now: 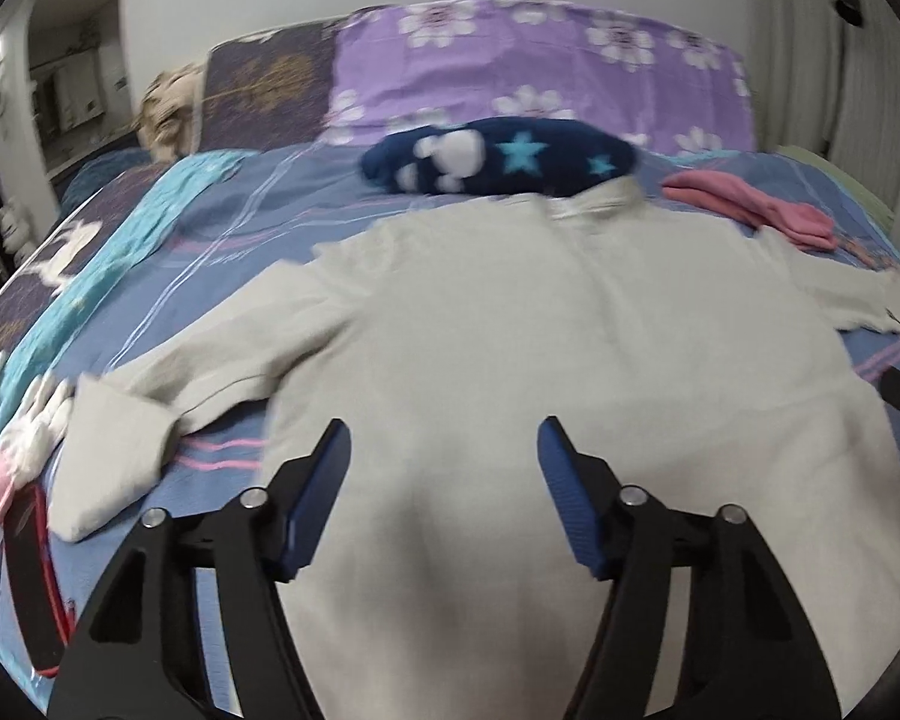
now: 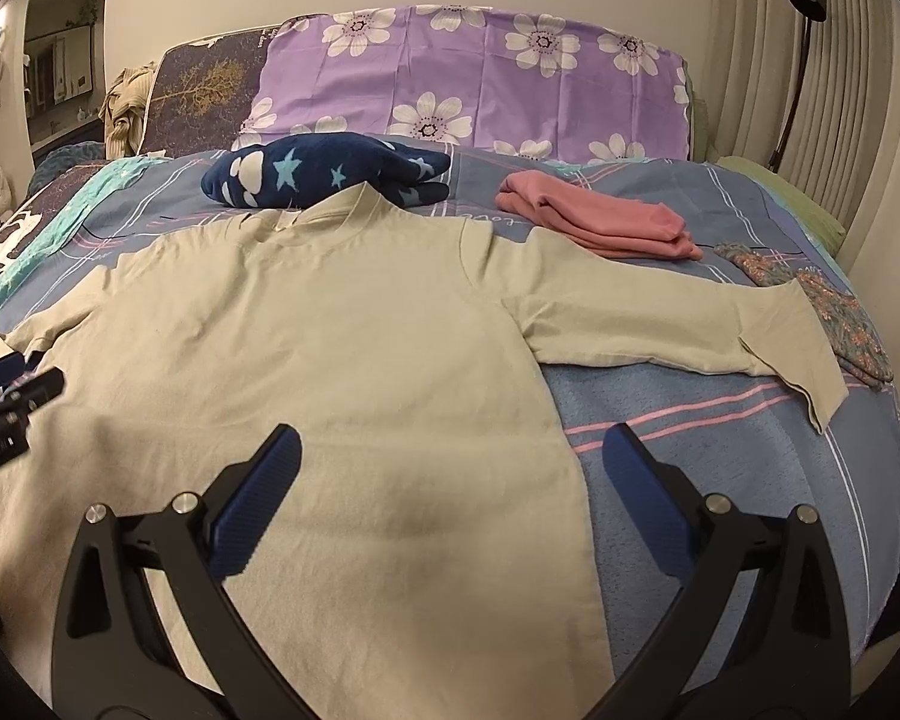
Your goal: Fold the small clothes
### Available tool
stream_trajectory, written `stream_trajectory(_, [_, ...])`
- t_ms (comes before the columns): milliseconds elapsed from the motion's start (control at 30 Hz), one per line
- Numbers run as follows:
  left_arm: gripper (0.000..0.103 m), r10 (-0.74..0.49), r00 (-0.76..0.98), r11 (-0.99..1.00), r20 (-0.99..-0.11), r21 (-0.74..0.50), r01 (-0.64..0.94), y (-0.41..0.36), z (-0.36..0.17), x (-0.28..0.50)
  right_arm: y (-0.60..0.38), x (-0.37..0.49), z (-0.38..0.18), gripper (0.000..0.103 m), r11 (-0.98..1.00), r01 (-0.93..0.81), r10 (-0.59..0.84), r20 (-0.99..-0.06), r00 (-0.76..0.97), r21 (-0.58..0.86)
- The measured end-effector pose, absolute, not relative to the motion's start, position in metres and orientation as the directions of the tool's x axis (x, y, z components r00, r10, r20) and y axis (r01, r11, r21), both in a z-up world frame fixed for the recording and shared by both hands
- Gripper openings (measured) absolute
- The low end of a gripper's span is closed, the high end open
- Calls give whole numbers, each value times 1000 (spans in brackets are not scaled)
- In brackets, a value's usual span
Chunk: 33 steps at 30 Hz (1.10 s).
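beige shirt spread flat on bed, unfolded | left gripper apart, empty | right gripper apart, empty | pink garment already folded; shirt's folds remain

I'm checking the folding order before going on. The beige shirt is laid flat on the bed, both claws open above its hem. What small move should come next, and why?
Probably take the right claw to the right sleeve and fold it across the shirt. The shirt lies spread flat with both sleeves stretched out, and neither the right nor the left claw holds anything.
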State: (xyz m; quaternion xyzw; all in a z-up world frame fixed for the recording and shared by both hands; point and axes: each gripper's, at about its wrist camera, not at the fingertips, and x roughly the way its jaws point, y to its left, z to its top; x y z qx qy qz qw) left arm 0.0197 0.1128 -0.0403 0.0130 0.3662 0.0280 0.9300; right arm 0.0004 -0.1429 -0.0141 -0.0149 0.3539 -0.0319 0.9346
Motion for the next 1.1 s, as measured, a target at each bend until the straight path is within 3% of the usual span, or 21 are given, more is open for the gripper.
stream_trajectory(133, [55, 182, 692, 980, -698, 74, -184, 170, -47, 22, -137, 3, -17, 101, 998, 30, -64, -669, 740, -62])
stream_trajectory(367, [55, 341, 588, 924, -734, 147, -353, 258, -64, 30, -135, 6, -17, 101, 998, 25, -63, -672, 738, -66])
stream_trajectory(700, [56, 317, 536, 934, -782, 160, -319, 271, -84, 63, -134, 10, -19, 101, 997, 33, -74, -682, 728, -74])
stream_trajectory(733, [48, 317, 536, 935, -783, 161, -317, 271, -85, 62, -135, 11, -20, 101, 997, 37, -75, -684, 726, -71])
stream_trajectory(767, [27, 312, 538, 936, -783, 158, -313, 271, -84, 62, -136, 11, -20, 101, 997, 40, -76, -686, 724, -68])
stream_trajectory(833, [12, 312, 540, 935, -782, 150, -323, 273, -78, 63, -138, 12, -21, 101, 997, 43, -74, -688, 722, -61])
stream_trajectory(1100, [8, 102, 685, 976, -721, -62, -210, 256, 2, 72, -141, 16, -15, 101, 995, 38, -87, -667, 740, -88])
